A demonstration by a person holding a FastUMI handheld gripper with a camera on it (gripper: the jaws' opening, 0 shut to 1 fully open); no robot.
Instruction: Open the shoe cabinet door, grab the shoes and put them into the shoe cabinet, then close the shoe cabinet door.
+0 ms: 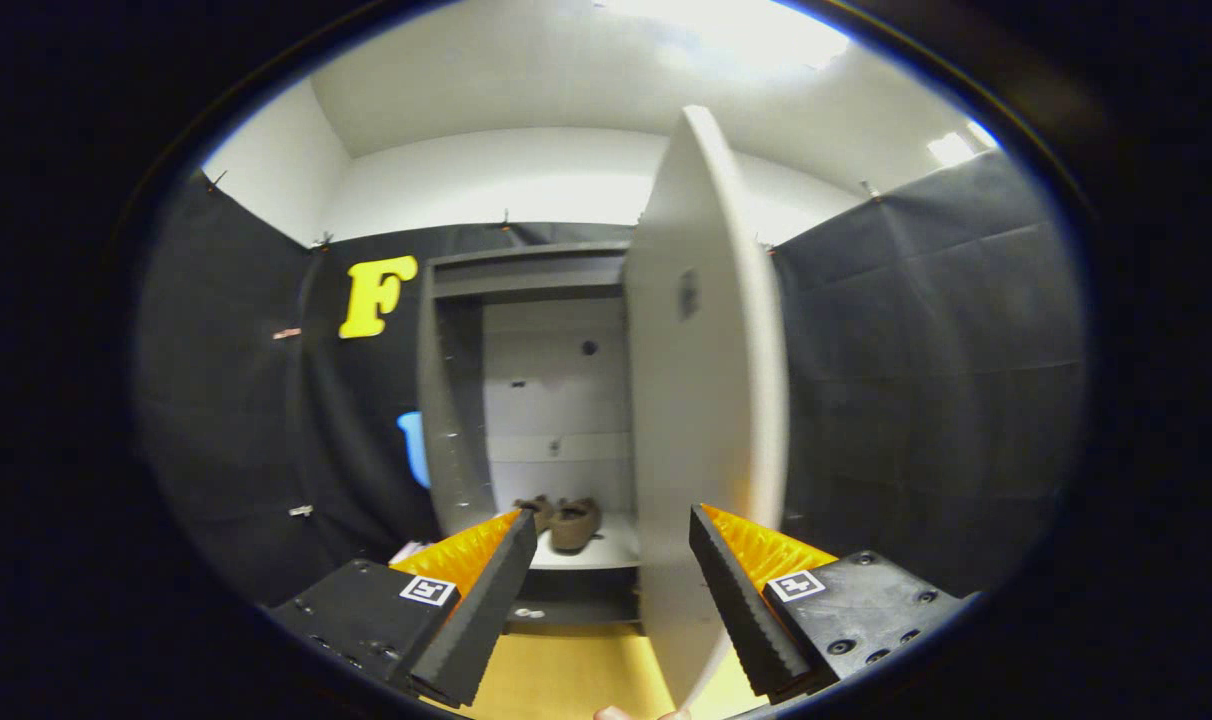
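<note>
The shoe cabinet [456,400] stands tall and grey against the black cloth wall [926,380] of the booth, its long axis upright, its open front facing the gripper. Its interior is one tall compartment with a pale back panel carrying a small dark hole and a few small fittings. The cabinet door [706,400] is swung out toward the camera, hinged on the cabinet's right side, so that its pale face and thin edge are seen almost end on; it runs upright from above the cabinet top down to between the fingers. A small dark rectangular mark sits high on its face.

Inside the cabinet, on the white bottom shelf [616,550], sit two brown shoes [566,522], side by side and touching or nearly so. They are too small to tell for sure which way the toes point. Below the shelf the cabinet has a dark base, and a yellowish floor [566,670] stretches from it toward the gripper.

The gripper [614,528] has its two fingers spread wide apart. The lower part of the door stands between them, nearer the right finger; whether that finger touches it I cannot tell. The left finger is clear of it. The shoes lie beyond the left fingertip.
</note>
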